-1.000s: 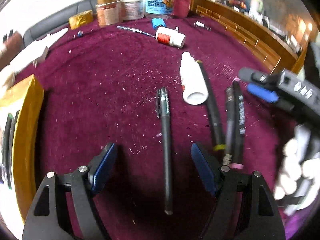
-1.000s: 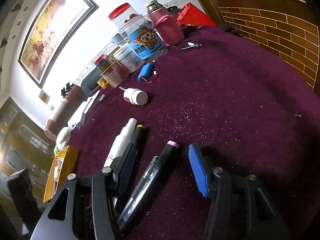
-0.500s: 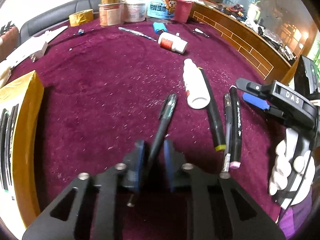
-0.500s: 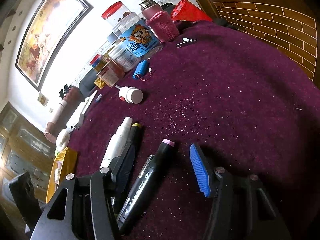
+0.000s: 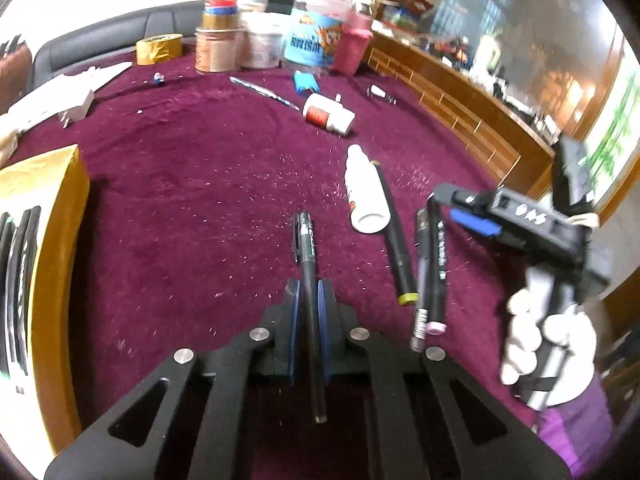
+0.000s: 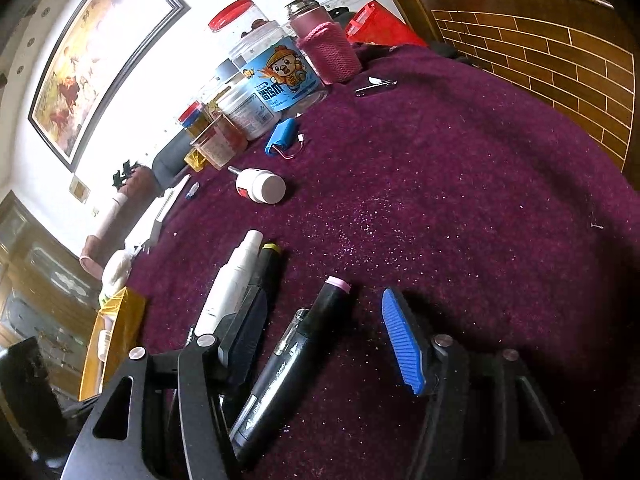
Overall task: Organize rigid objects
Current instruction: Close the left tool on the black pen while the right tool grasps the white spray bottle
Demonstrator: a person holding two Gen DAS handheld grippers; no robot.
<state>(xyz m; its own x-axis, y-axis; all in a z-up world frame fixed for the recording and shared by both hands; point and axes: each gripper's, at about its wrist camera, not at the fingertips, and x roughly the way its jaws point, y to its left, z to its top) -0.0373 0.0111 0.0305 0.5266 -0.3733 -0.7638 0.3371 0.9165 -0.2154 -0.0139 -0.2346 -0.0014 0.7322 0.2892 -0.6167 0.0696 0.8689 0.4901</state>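
Note:
My left gripper (image 5: 307,292) is shut on a black pen (image 5: 307,248), held lifted above the maroon cloth. To its right lie a white bottle (image 5: 366,196), a yellow-tipped black marker (image 5: 396,240), a pink-tipped marker (image 5: 438,264) and a thin pen (image 5: 421,272). My right gripper (image 6: 324,320) is open, its jaws either side of the pink-tipped marker (image 6: 296,356) and thin pen (image 6: 288,336). It also shows in the left wrist view (image 5: 460,208). A gold box (image 5: 44,264) holding pens stands at the left.
Jars and tubs (image 5: 312,40), a pink flask (image 6: 328,48), tape (image 5: 158,48), a small red-label bottle (image 5: 328,114), a blue battery pack (image 6: 282,142) and nail clippers (image 6: 376,85) lie at the back. A wooden brick-pattern ledge (image 6: 540,48) borders the right.
My left gripper closed on the black pen and lifted it off the cloth, straightening it. The right gripper stayed open over the pink-tipped marker.

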